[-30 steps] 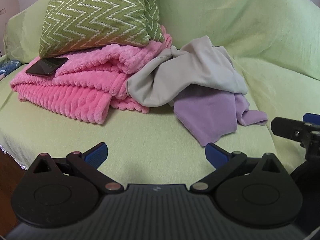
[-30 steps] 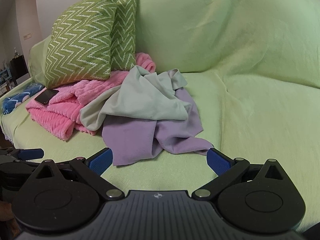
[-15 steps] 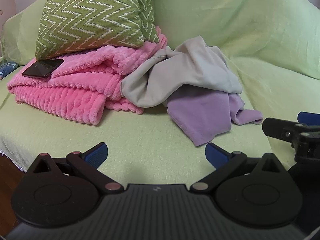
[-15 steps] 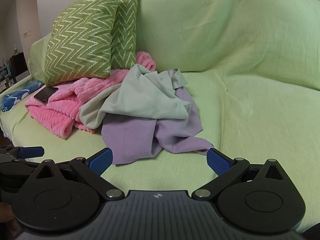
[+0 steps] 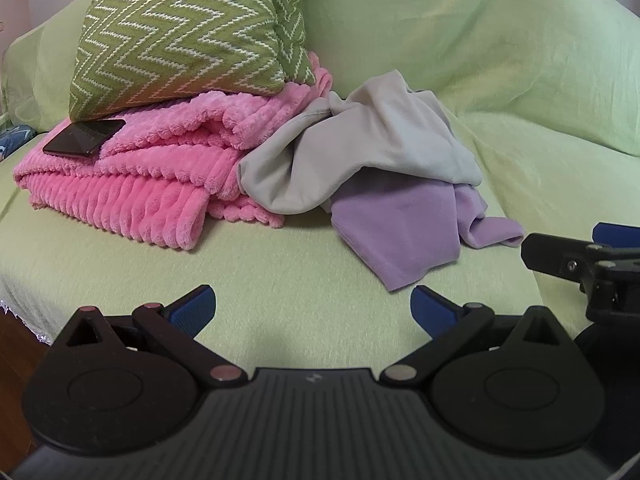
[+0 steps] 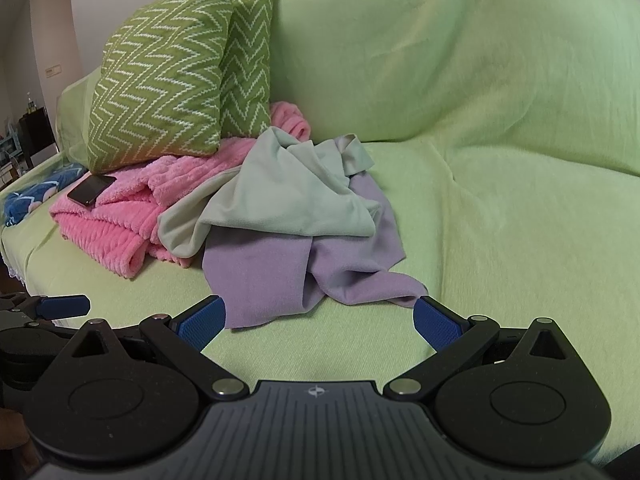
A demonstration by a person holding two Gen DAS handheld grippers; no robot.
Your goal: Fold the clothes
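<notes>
A crumpled pale grey garment (image 5: 360,148) (image 6: 288,196) lies on top of a lilac garment (image 5: 404,228) (image 6: 272,276) on the green-covered sofa seat (image 5: 280,280). My left gripper (image 5: 313,307) is open over bare seat, short of the clothes and a little to their left. My right gripper (image 6: 319,318) is also open, its blue fingertips (image 6: 200,318) close to the lilac garment's near hem without touching it. The right gripper's fingers (image 5: 568,256) show at the right edge of the left wrist view.
A pink ribbed blanket (image 5: 132,184) lies left of the clothes, with a dark phone (image 5: 84,138) on it and two green zigzag cushions (image 5: 180,28) leaning above. A blue patterned item (image 6: 28,200) sits far left. The sofa backrest (image 6: 460,60) rises behind; bare seat extends right.
Both grippers have moved slightly forward toward the clothes pile, which looks a little larger and closer. Both stay open and hold nothing.
</notes>
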